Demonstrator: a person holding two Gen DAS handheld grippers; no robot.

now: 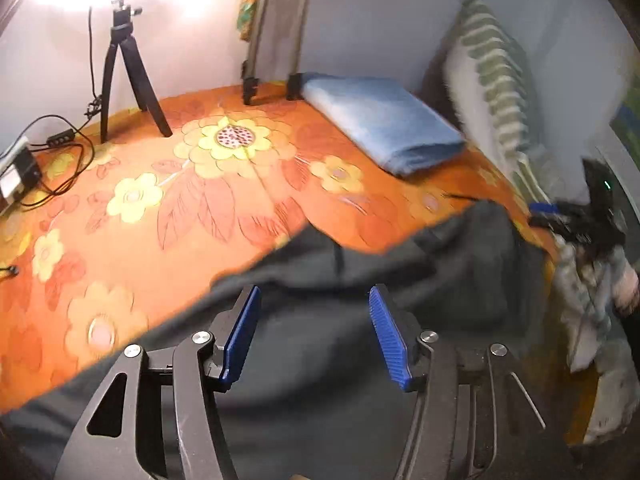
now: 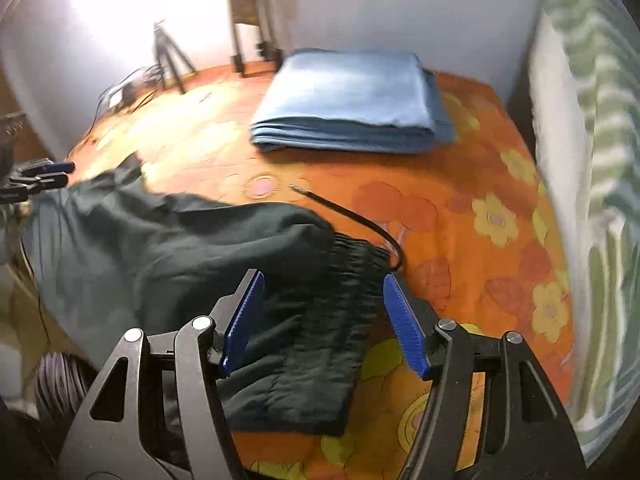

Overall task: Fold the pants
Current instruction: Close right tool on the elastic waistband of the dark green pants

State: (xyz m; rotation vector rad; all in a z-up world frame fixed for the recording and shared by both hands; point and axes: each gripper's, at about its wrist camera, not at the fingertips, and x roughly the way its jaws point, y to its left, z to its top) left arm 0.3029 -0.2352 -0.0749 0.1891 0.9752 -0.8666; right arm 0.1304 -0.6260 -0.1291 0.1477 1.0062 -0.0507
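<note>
Pants (image 2: 168,248), dark, doubled over once on my orange bedspread (image 2: 460,208), waistband nearest the right gripper (image 2: 324,320), well short of the blue stack (image 2: 352,100). Both the right and left gripper (image 1: 314,332) gape, holding nothing. Further folding remains, I judge.
</note>
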